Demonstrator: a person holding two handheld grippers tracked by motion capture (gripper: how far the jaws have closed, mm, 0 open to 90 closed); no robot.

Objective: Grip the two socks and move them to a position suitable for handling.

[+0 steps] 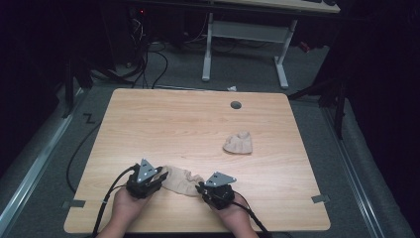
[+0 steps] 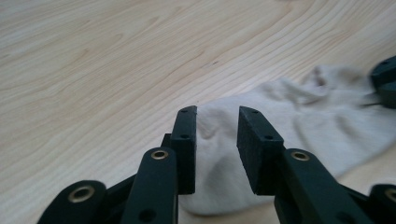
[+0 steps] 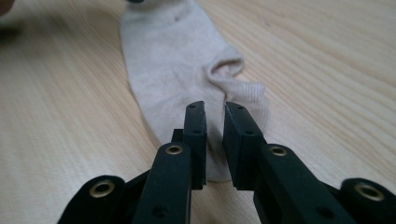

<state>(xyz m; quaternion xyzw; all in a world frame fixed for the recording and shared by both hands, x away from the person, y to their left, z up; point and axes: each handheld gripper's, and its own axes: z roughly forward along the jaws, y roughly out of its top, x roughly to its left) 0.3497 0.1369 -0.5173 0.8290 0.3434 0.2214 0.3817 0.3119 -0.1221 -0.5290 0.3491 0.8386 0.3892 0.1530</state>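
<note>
Two handheld grippers sit near the front edge of a light wooden table (image 1: 148,119), with a beige ankle sock (image 1: 181,179) lying flat between them. The left gripper (image 1: 159,176) meets one end of the sock, its jaws parted with a clear gap, the fabric lying under and between them without being pinched. The right gripper (image 1: 200,188) meets the other end, near the sock's cuff opening; its jaws stand a little apart, released, with cloth below the gap. A second beige sock (image 1: 238,143), bunched into a small heap, lies well apart toward the right side of the table, below a round grey cable hole (image 1: 236,105).
</note>
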